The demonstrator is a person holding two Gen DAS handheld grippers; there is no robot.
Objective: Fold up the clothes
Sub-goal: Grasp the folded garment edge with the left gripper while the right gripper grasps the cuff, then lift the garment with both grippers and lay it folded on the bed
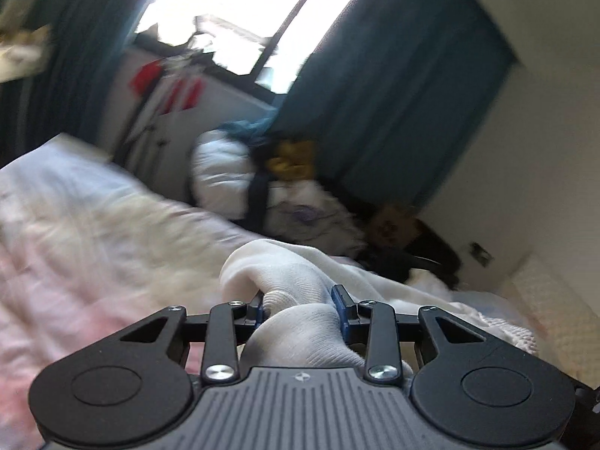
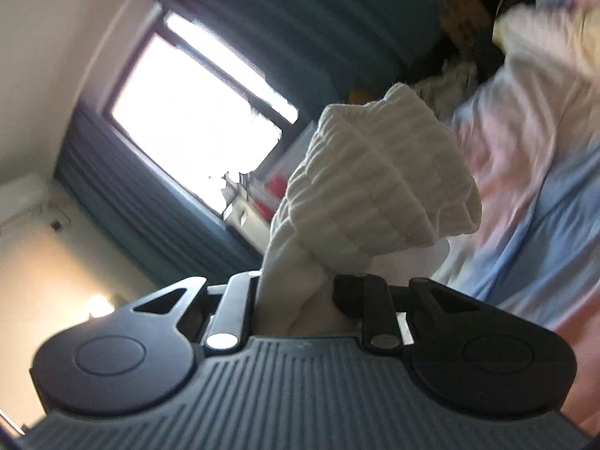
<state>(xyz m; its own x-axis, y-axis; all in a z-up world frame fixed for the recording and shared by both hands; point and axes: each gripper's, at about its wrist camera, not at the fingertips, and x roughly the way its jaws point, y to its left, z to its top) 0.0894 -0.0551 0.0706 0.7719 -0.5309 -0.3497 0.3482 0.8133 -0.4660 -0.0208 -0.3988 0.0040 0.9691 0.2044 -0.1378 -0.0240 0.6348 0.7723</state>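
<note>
Both grippers are clamped on cloth. The left gripper (image 1: 302, 305) pinches a bunch of white ribbed knit garment (image 1: 296, 266) between its blue pads; the fabric bulges above and below the pinch and trails off to the right over the bed (image 1: 75, 225). The right gripper (image 2: 296, 292) is clenched on a ribbed white cuff or hem (image 2: 378, 183), which stands up past the fingers like a bunched collar. Whether the two hold the same garment cannot be told for certain, though colour and rib match.

Progress, as a judgement: early. The garment is gathered and held up off the bed, unfolded, with no crease or flat fold visible. Left to do: spread it, lay it flat, fold it.

Counts:
- grippers: two, both gripping
- white knit garments in hand: one, probably
- bed with pink and pale blue cover: one
- windows: one (image 1: 240, 11), flanked by teal curtains (image 1: 393, 86), two panels
- heap of other items past the bed (image 1: 285, 172): one pile, white, yellow and dark pieces; too blurred to count separately.
</note>
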